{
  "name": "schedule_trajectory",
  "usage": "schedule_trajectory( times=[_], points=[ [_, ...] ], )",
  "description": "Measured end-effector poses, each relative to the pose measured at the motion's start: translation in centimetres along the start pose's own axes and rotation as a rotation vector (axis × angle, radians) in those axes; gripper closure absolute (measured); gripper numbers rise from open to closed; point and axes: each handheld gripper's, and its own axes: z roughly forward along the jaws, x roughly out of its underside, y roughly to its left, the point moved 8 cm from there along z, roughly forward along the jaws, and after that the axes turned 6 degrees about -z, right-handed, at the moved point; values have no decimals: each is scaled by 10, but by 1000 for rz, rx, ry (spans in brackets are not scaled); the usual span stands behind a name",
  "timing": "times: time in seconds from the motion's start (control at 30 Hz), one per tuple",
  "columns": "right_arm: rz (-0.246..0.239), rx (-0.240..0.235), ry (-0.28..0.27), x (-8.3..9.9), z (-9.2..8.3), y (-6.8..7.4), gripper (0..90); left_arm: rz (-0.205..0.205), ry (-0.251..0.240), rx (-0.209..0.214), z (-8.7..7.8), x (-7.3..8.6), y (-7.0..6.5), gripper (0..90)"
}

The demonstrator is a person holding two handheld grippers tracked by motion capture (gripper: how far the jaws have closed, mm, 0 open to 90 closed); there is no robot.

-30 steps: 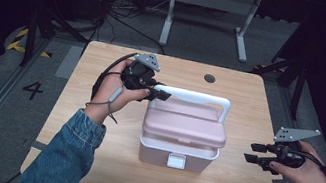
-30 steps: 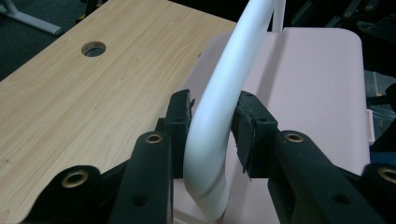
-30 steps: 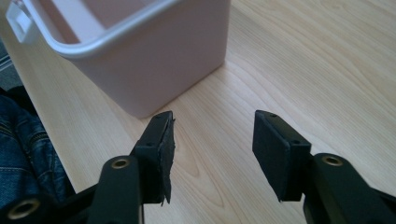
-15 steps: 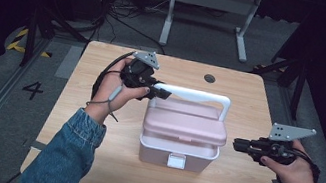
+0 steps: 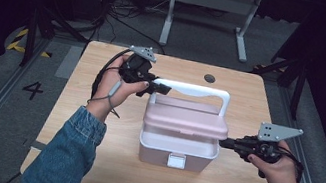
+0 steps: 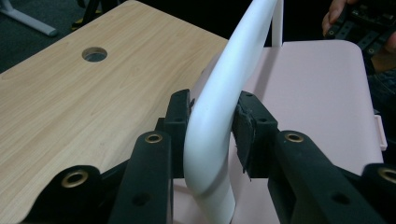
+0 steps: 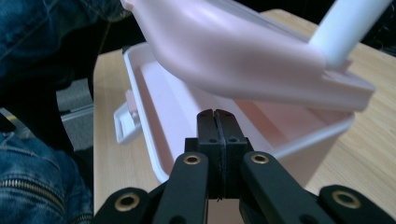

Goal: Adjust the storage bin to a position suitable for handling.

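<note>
A pink box (image 5: 176,149) with a white latch (image 5: 176,161) stands mid-table, and its pink lid (image 5: 185,118) is tilted up off the base. My left gripper (image 5: 161,89) is shut on the left corner of the white handle (image 5: 196,90); the pads pinch the handle (image 6: 219,116) from both sides. My right gripper (image 5: 223,142) has just been closing and is now shut with nothing between its jaws. Its tips (image 7: 216,116) are at the box's right rim (image 7: 154,93), under the raised lid (image 7: 224,51).
The wooden table (image 5: 101,85) has a round cable hole (image 5: 210,78) behind the box. Dark floor, cables and a grey stand leg (image 5: 169,16) lie beyond the far edge. Denim sleeves come in from the bottom.
My right gripper has moved left to the box's right side and its jaws have gone from open to shut. The left gripper keeps its hold on the handle.
</note>
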Motion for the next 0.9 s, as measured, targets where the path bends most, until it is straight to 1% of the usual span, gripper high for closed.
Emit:
schedule_trajectory(
  times=[0.13,0.27,0.37,0.47,0.5,0.57,0.63,0.7,0.73,0.8,0.9],
  points=[
    [8,-11,-45,-4,5,1,900,-2,-4,-8,1,-1,2,694],
    [7,-6,-69,-6,9,0,900,-3,-1,-11,1,0,2,696],
    [10,14,-98,-9,8,-2,900,1,-10,-24,1,0,2,696],
    [12,20,-103,-9,8,-3,900,-1,-19,-28,1,0,2,685],
    [12,21,-103,-9,8,-3,900,-2,-27,-28,1,0,2,670],
    [9,21,-102,-9,8,-3,900,-8,-36,-43,0,-1,2,585],
    [8,23,-100,-9,8,-3,900,-13,-59,-73,-2,-1,3,466],
    [10,23,-100,-9,9,-3,900,-8,-67,-104,-5,0,5,382],
    [9,25,-101,-9,9,-4,900,-6,-72,-119,-7,1,5,358],
    [15,26,-98,-10,9,-4,900,13,-79,-143,-14,4,5,326],
    [18,35,-103,-12,9,-5,900,25,-89,-170,-24,9,4,306]
  ],
)
